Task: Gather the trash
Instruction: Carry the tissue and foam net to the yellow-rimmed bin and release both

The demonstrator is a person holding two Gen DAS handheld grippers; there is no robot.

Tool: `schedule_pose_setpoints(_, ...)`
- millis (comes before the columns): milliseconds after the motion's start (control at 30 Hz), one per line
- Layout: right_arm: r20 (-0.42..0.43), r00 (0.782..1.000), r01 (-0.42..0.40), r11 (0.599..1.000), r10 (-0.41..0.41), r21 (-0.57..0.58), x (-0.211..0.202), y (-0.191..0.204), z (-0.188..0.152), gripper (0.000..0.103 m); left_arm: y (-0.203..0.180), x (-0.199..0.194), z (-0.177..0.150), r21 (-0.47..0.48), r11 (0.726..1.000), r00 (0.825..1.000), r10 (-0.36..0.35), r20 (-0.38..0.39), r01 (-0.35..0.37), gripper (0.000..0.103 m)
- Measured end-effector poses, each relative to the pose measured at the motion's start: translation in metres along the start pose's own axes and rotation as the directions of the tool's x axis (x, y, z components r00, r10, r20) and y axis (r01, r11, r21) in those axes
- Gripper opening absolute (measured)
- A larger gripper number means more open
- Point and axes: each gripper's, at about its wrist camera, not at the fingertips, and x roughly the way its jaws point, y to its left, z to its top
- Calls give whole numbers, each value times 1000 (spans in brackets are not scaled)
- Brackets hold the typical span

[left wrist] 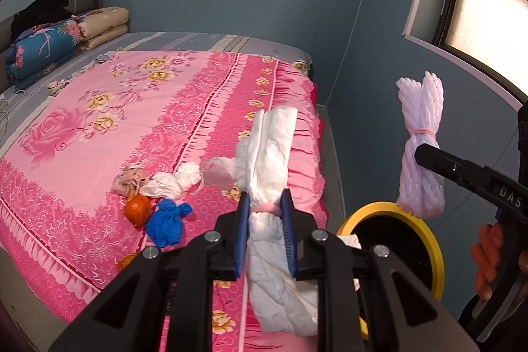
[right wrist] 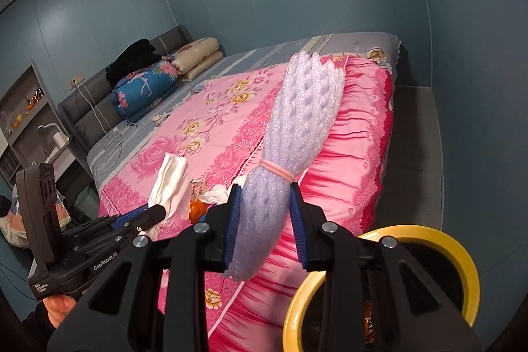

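Partway through, judged from the frames. Two items are lifted off the bed (left wrist: pixel 99 121); nothing is seen going into the bin (left wrist: pixel 432 256) yet.

- Left gripper (left wrist: pixel 265 231): fingers (left wrist: pixel 242 236) closed narrow on a white wad (left wrist: pixel 270 187), clamped near its pink elastic band. Wad is rolled or folded, crinkled, soft-looking, sticking up above the fingers and hanging below them. Held in the air over the bed's near edge.
- Right gripper (right wrist: pixel 265 228): fingers (right wrist: pixel 231 230) closed narrow on a foam net bundle (right wrist: pixel 297 121), just below its pink band. Bundle is pale lilac-white, mesh-textured, fanned at the top, squeezed at the grip. In the left wrist view it hangs directly above the bin's yellow rim.
- Bin: yellow ring, black liner, on the floor beside the bed. Something white is already visible inside at the rim; what it is cannot be told.

Left on the bed, clustered near the near-left corner of the pink floral cover:
- crumpled white tissue (left wrist: pixel 171 183)
- blue glove (left wrist: pixel 166 225), knotted
- orange peel (left wrist: pixel 138 210), touching the glove
- a beige crumpled scrap (left wrist: pixel 130 180) behind the peel
- clear plastic wrap (left wrist: pixel 214 169), just beside the tissue

Another orange scrap may sit at the cover's hem, partly hidden by the left gripper.

Remaining work, as a judgement: both held items dropped in the bin, then the cluster cleared.
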Motion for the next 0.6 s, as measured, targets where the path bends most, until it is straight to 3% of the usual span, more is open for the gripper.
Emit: schedule_pose_setpoints(600,77,994,74,992,-82,101,-37,-50,0,28,-66,32,-6,81,992,994,-92,-54,96,18)
